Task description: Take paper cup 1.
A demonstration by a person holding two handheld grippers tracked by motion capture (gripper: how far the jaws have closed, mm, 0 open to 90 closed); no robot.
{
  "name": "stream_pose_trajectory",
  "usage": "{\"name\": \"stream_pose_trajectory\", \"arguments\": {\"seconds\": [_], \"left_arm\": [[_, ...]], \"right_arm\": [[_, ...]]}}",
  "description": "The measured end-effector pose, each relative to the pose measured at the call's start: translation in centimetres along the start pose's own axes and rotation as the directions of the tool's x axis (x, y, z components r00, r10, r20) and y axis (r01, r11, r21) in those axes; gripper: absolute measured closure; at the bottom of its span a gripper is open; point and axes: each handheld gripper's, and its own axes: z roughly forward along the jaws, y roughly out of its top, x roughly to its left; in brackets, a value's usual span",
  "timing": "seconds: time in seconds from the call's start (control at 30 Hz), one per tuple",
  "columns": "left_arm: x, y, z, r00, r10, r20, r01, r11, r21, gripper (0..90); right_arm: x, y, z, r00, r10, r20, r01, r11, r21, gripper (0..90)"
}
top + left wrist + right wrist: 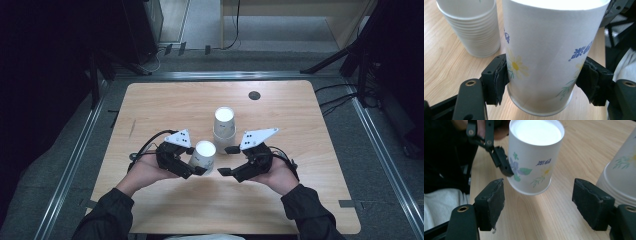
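A white paper cup (204,152) printed with flowers is upside down and a little tilted over the front middle of the wooden table (165,107). My left gripper (195,160) is shut on it, one pad on each side of the cup (549,50) near its rim. An upside-down stack of the same cups (224,127) stands just behind it, and appears as the stack (471,30) at upper left. My right gripper (226,160) stands open just right of the held cup (534,157), nothing between its pads (491,202). The stack (621,177) is at its right.
A dark round grommet (254,95) sits in the table's far side. Metal rails (75,160) run along the floor on both sides of the table. Dark equipment and stand legs (340,55) lie beyond the far edge. The person's sleeves (112,210) come in at the front edge.
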Motion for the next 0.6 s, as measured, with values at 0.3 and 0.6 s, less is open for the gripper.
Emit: {"name": "stream_pose_trajectory", "arguments": {"seconds": [0.3, 0.6], "left_arm": [[-0.6, 0.5, 1.0, 0.9967, 0.076, -0.031, -0.068, 0.9788, 0.193, 30.1], [-1.9, 0.9, 2.2, 0.9856, 0.166, -0.033, -0.147, 0.9384, 0.313, 29.9]], "right_arm": [[-0.1, -0.3, 0.8, 0.9999, -0.011, -0.007, 0.011, 0.9998, 0.015, 26.7], [-0.1, -0.3, 1.9, 0.9980, -0.034, -0.054, 0.035, 0.9992, 0.021, 27.1]]}}
